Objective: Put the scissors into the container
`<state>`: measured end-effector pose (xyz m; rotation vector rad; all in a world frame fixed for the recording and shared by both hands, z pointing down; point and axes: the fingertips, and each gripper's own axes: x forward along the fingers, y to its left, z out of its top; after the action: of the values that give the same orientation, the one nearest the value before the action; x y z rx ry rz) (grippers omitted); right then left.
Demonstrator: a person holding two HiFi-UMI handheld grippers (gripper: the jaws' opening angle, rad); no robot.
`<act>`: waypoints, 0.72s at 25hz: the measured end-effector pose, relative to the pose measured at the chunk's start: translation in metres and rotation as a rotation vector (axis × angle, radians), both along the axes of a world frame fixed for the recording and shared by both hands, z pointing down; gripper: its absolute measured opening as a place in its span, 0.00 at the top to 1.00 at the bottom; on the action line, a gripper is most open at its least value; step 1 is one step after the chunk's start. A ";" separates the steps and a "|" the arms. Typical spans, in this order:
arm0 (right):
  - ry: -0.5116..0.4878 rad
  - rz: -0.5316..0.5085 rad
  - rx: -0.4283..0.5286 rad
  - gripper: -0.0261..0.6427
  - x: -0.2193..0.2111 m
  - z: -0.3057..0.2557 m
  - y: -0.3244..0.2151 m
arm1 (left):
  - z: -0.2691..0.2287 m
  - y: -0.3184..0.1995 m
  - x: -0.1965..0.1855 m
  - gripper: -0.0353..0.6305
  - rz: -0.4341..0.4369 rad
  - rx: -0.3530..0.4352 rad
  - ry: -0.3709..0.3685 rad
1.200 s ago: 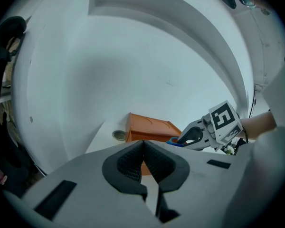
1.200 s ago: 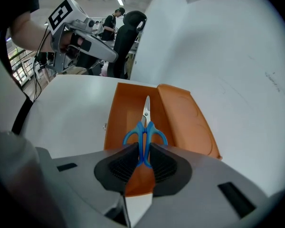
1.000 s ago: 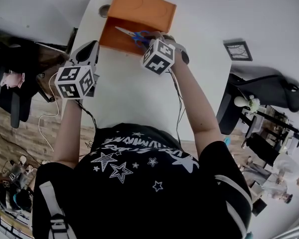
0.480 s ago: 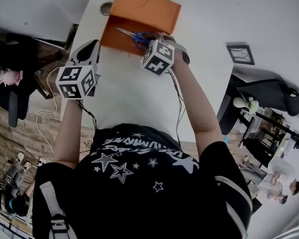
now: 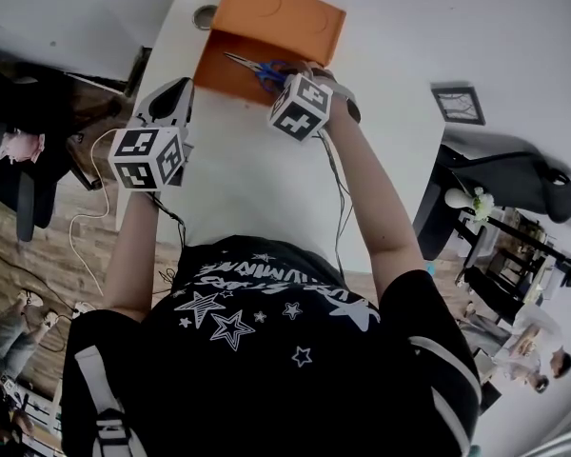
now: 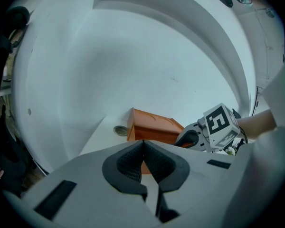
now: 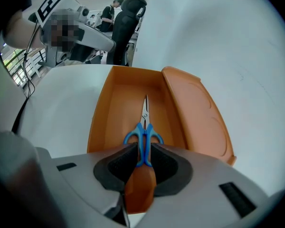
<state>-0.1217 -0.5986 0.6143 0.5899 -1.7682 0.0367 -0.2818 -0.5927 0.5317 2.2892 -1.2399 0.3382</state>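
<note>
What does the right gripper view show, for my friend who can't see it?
The right gripper has its jaws shut on the blue-handled scissors, whose blades point forward over an open orange container on a white table. The container's lid lies open at the right.

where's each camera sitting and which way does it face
Head view: on the person's head, looking steeply down at the table, both arms, left gripper and right gripper.
Left gripper view: on the left gripper, looking along its shut, empty jaws toward the container.
Right gripper view: on the right gripper, jaws clamping the scissors, facing the container.
All share the container.
</note>
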 end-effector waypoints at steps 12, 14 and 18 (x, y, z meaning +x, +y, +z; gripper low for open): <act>-0.096 0.045 0.107 0.82 0.003 -0.049 0.020 | -0.029 0.036 0.009 0.92 0.015 0.044 -0.022; -0.117 0.048 0.129 0.82 0.007 -0.061 0.024 | -0.038 0.043 0.014 0.92 0.017 0.057 -0.032; -0.168 0.061 0.185 0.82 0.011 -0.088 0.035 | -0.055 0.060 0.019 0.92 0.017 0.084 -0.047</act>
<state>-0.1112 -0.5641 0.5268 0.7937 -1.9293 -0.0365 -0.2632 -0.5332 0.4763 2.3768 -1.2817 0.3543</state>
